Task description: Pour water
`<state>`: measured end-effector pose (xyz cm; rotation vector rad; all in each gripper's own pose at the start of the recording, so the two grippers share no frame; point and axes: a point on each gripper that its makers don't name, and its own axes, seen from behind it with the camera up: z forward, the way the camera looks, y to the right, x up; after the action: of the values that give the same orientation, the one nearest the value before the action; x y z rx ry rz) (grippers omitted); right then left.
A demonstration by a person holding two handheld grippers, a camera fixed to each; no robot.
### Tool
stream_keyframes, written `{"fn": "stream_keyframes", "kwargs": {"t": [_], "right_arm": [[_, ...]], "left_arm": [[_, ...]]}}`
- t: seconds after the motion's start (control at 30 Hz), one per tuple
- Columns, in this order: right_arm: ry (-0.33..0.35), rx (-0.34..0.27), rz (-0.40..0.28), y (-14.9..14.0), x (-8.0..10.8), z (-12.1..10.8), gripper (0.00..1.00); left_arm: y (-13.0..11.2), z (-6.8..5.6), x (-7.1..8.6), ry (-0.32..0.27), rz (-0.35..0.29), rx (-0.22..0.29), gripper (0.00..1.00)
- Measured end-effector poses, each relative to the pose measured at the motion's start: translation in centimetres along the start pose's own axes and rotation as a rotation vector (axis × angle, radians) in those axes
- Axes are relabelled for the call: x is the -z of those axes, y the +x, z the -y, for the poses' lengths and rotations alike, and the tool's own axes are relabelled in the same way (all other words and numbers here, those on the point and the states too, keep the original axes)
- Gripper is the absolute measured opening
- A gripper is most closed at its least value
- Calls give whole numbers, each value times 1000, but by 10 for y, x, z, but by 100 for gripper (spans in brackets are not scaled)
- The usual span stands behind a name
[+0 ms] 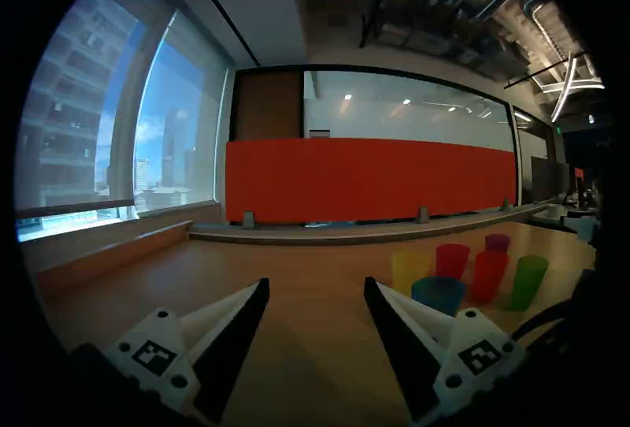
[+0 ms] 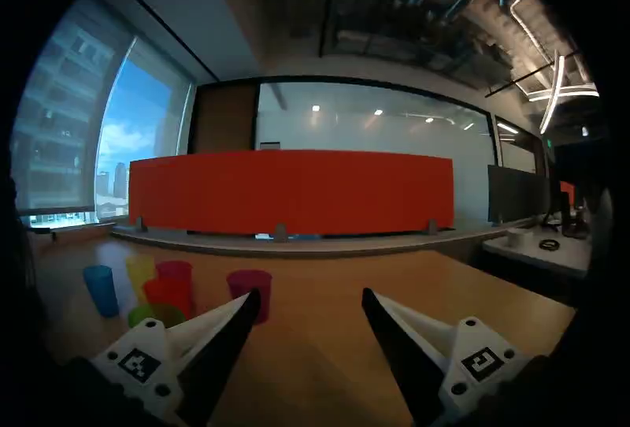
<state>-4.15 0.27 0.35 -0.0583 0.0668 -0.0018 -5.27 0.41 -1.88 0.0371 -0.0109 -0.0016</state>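
Note:
Several coloured plastic cups stand together on the wooden table. In the left gripper view they are to the right: a blue cup nearest, then yellow, red, orange-red, green and purple. My left gripper is open just left of them, with nothing between its fingers. In the right gripper view the cups are at lower left: blue, yellow, red, green and magenta. My right gripper is open and empty, right of the cups.
An orange divider panel runs along the table's far edge, with a glass wall behind it. Large windows are on the left. A neighbouring desk with monitors and small items is at the right.

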Motion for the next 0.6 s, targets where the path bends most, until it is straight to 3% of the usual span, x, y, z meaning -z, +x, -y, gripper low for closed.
{"fn": "stream_keyframes", "kwargs": {"t": [0.6], "right_arm": [[10, -2, 3, 1, -1, 1, 100]], "left_arm": [[0, 0, 1, 0, 0, 0, 89]]}}
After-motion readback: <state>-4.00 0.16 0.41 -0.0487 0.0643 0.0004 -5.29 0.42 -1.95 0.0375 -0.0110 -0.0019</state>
